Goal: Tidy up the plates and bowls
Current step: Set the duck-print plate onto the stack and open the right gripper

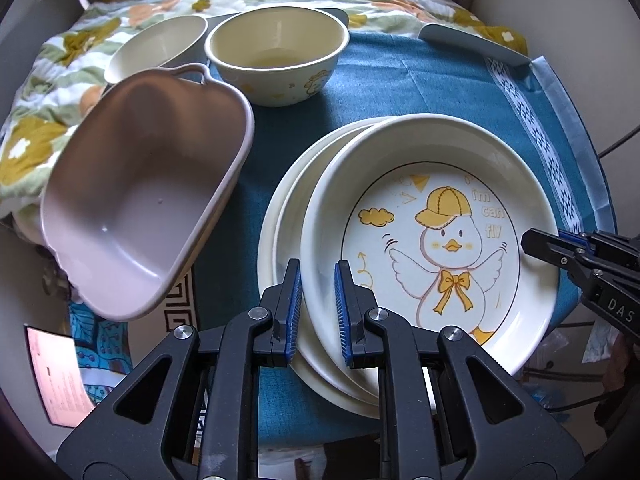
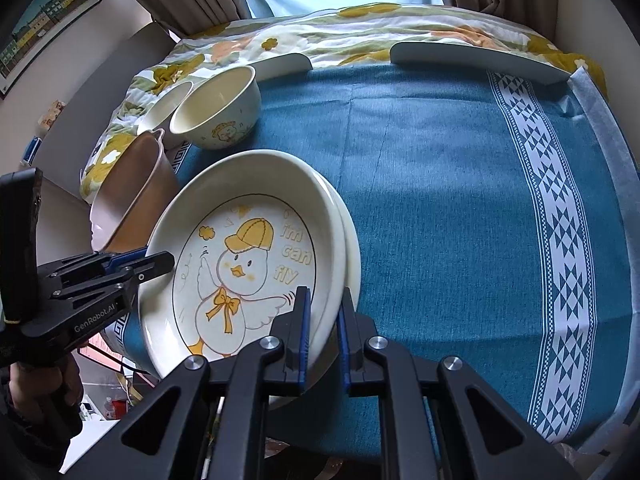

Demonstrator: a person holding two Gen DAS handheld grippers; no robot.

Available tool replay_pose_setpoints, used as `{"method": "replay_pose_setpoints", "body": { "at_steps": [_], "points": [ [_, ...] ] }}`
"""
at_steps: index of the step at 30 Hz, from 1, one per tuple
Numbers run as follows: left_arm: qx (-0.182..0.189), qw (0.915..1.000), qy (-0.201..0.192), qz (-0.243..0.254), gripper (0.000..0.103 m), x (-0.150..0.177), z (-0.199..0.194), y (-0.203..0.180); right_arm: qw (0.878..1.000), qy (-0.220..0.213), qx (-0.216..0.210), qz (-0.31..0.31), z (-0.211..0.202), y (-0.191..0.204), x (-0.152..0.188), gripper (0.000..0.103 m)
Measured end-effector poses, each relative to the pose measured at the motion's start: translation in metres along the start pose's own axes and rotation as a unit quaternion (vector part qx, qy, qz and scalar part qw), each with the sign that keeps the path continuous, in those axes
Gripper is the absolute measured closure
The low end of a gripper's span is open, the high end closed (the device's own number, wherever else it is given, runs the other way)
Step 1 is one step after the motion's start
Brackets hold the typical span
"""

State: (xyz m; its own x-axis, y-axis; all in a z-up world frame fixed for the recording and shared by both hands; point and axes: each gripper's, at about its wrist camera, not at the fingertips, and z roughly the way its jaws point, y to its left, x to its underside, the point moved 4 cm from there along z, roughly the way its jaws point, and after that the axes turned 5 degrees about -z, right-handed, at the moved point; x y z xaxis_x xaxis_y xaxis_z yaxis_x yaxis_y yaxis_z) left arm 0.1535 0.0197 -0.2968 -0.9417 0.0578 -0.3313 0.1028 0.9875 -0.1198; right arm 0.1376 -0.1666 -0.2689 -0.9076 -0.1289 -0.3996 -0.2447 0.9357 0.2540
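Observation:
A stack of cream plates (image 1: pixel 432 240), the top one printed with a duck in a yellow cap, sits at the near edge of the blue tablecloth; it also shows in the right wrist view (image 2: pixel 248 264). My left gripper (image 1: pixel 317 280) grips the stack's left rim between its blue pads. My right gripper (image 2: pixel 324 304) grips the stack's right rim. Two cream bowls stand behind: a duck bowl (image 1: pixel 276 60) and a second one (image 1: pixel 156 46) further left.
A taupe plastic basin (image 1: pixel 136 200) leans at the table's left edge beside the plates. The blue tablecloth (image 2: pixel 460 200) stretches right with a white patterned band. Two grey curved pieces (image 2: pixel 480 60) lie at the far edge, before a flowered quilt (image 1: pixel 52 92).

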Motion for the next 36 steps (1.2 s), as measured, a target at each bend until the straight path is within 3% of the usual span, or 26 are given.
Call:
{"method": "replay_pose_setpoints", "body": {
  "at_steps": [17, 20, 27, 36],
  "points": [
    [-0.012, 0.9999, -0.004, 0.001, 0.086, -0.001, -0.006, 0.000, 0.999, 0.006, 0.045, -0.021, 0.001, 0.006, -0.003, 0.092],
    [0.000, 1.0000, -0.005, -0.006, 0.079, -0.003, -0.008, 0.001, 0.999, 0.008, 0.045, -0.020, 0.002, 0.005, -0.004, 0.092],
    [0.016, 0.9999, -0.001, 0.001, 0.049, -0.003, -0.007, -0.012, 0.999, 0.010, 0.045, -0.019, 0.002, 0.006, -0.005, 0.092],
    [0.026, 0.9995, 0.016, -0.007, 0.038, -0.004, -0.006, -0.015, 0.999, 0.005, 0.041, -0.016, -0.003, 0.004, -0.008, 0.092]
  ]
}}
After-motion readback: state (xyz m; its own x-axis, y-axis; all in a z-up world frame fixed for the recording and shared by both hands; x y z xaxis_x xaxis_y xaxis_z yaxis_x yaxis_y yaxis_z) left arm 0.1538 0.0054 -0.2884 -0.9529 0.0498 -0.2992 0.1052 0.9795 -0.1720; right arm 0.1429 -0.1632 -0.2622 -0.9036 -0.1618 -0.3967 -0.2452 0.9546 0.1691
